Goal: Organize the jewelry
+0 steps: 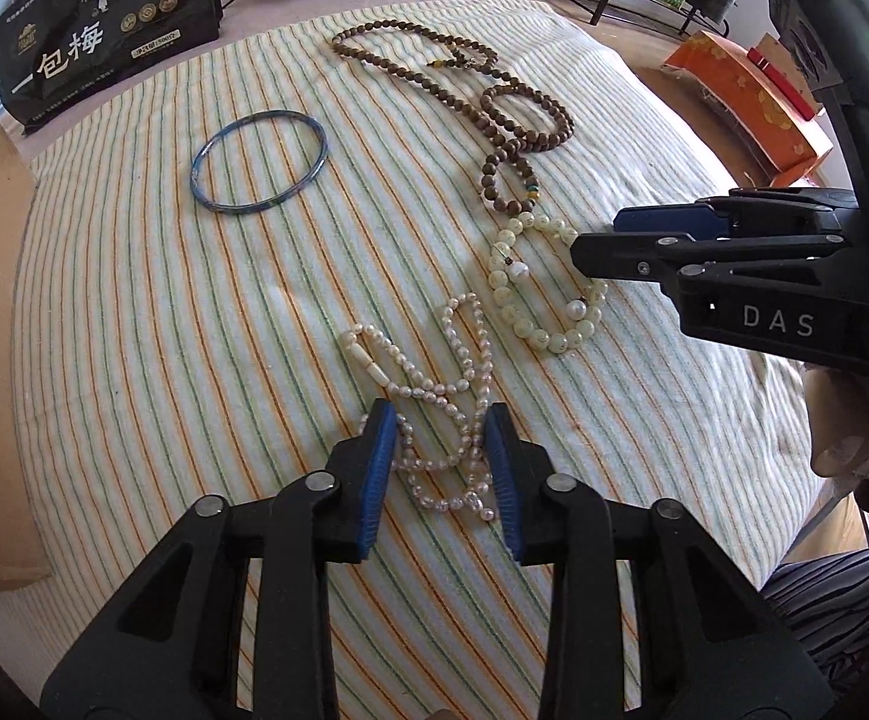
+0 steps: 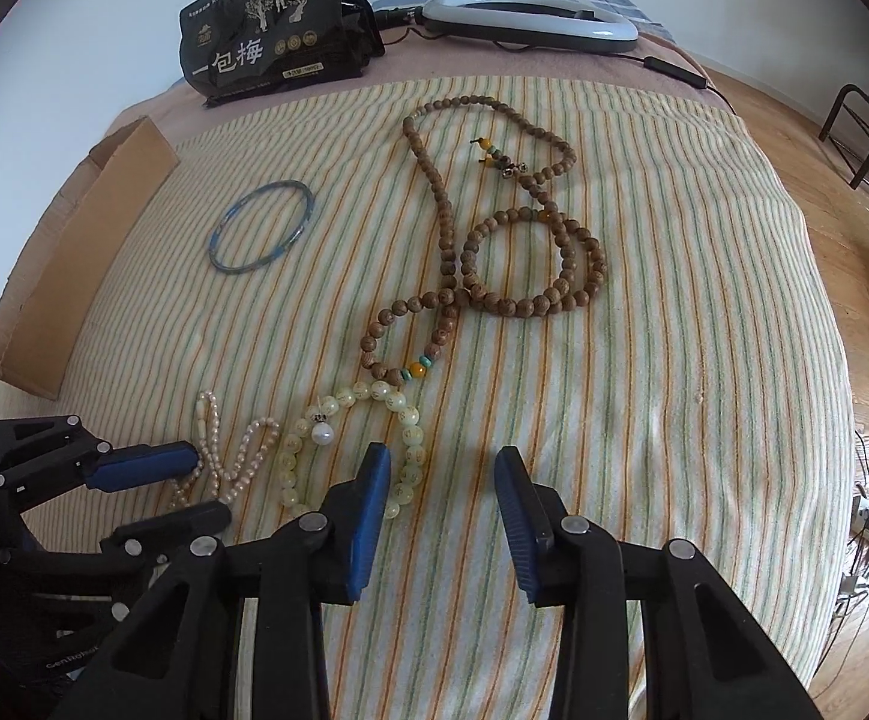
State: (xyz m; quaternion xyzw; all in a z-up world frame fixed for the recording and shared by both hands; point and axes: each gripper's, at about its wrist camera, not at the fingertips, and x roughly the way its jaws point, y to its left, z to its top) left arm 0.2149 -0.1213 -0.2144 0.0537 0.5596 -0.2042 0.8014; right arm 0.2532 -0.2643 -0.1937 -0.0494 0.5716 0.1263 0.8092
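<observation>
Jewelry lies spread on a striped cloth (image 2: 644, 360). Pearl strand (image 1: 434, 396): tangled, with part of it between the blue pads of the left gripper (image 1: 442, 468); jaws partly open around it, pads not visibly pressing. Pale bead bracelet (image 2: 344, 438): at 10 o'clock from the right gripper (image 2: 443, 510), whose jaws stand partly open over bare cloth, holding nothing. Brown bead necklace (image 2: 494, 228): at 12 o'clock. Blue bangle (image 2: 263, 234): at 11 o'clock, well apart. Black bag (image 2: 272, 30): at the far edge.
</observation>
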